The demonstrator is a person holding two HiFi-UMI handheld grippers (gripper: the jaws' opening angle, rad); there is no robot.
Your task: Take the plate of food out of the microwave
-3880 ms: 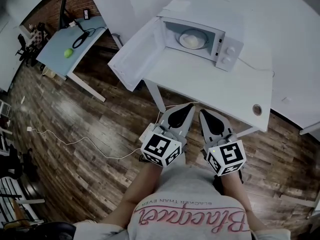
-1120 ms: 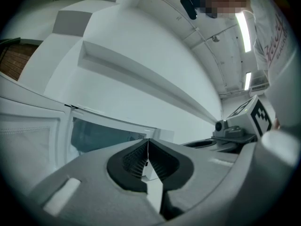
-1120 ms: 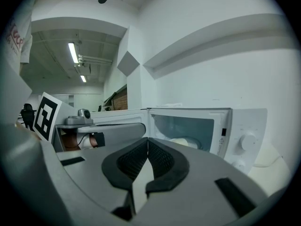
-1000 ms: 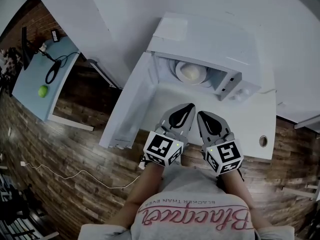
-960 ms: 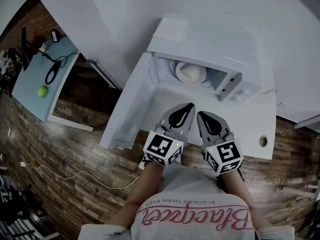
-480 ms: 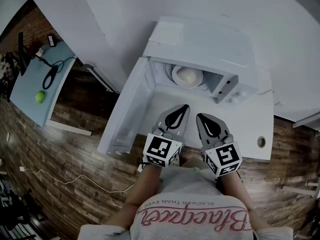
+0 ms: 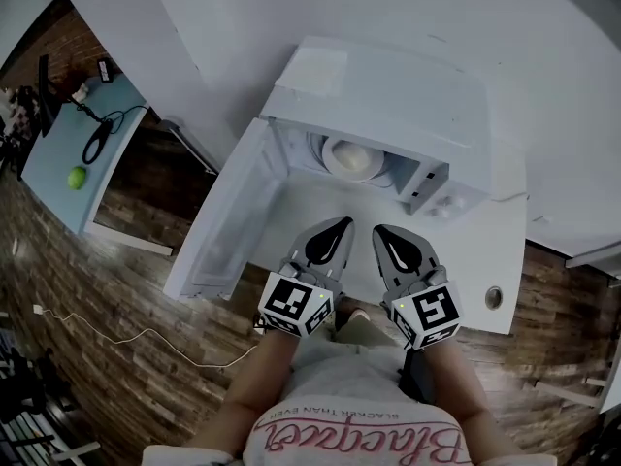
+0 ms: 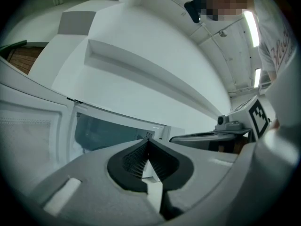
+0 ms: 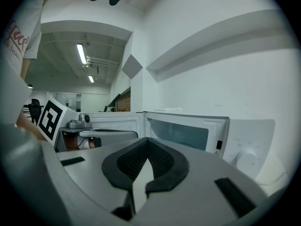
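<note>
Head view: the microwave [image 7: 388, 95] stands on the white tabletop [image 7: 490, 250] with its door [image 7: 223, 226] swung fully open to the left. The plate of food [image 7: 351, 157] sits inside the cavity, untouched. The left gripper [image 7: 342, 223] and right gripper [image 7: 378, 231] are held side by side in front of the opening, short of it, both pointing toward the cavity. In each gripper view the fingers [image 8: 134, 159] are pressed together at the tips with nothing between them.

Assessment: access is clear, but the plate is not yet removed. Outstanding: part the fingers, reach in, take the plate by its rim, draw it out level, and set it on the tabletop.
</note>
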